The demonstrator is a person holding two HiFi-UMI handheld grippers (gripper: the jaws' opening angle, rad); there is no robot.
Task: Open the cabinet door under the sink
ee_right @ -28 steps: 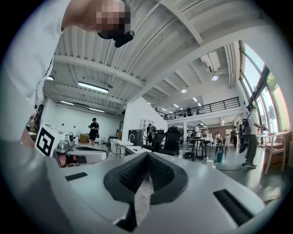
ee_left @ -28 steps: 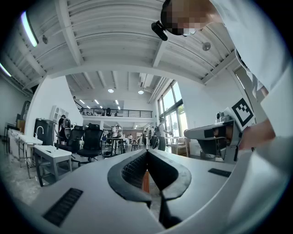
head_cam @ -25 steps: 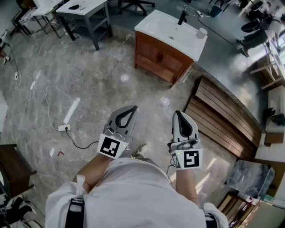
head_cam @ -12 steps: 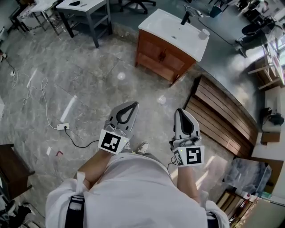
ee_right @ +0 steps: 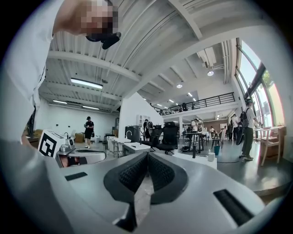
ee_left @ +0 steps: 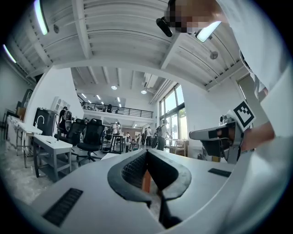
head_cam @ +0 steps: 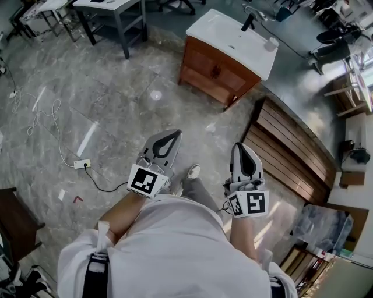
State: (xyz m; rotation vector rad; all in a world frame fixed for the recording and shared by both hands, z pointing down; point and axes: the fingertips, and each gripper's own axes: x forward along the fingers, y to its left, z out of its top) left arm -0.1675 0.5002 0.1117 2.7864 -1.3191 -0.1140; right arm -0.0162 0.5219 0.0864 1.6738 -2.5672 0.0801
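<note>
The wooden cabinet (head_cam: 217,73) stands under a white sink top (head_cam: 232,36) at the top of the head view, both doors closed, dark knobs at their meeting edge. My left gripper (head_cam: 173,134) and right gripper (head_cam: 239,146) are held out level side by side, far short of the cabinet, both shut and empty. In the left gripper view the jaws (ee_left: 146,153) meet, with a strip of orange-brown cabinet (ee_left: 145,181) showing behind them. In the right gripper view the jaws (ee_right: 147,155) are closed; the sink top (ee_right: 201,160) with faucet (ee_right: 194,152) lies beyond.
A slatted wooden panel (head_cam: 291,152) lies on the floor at right. A power strip (head_cam: 81,165) with white cable lies at left. Grey tables (head_cam: 113,7) and chairs stand at the back left. My foot (head_cam: 191,171) is between the grippers. People stand far off.
The person has stepped forward: one foot now shows further ahead between the grippers, and both grippers have moved a little toward the cabinet. Both stay shut.
</note>
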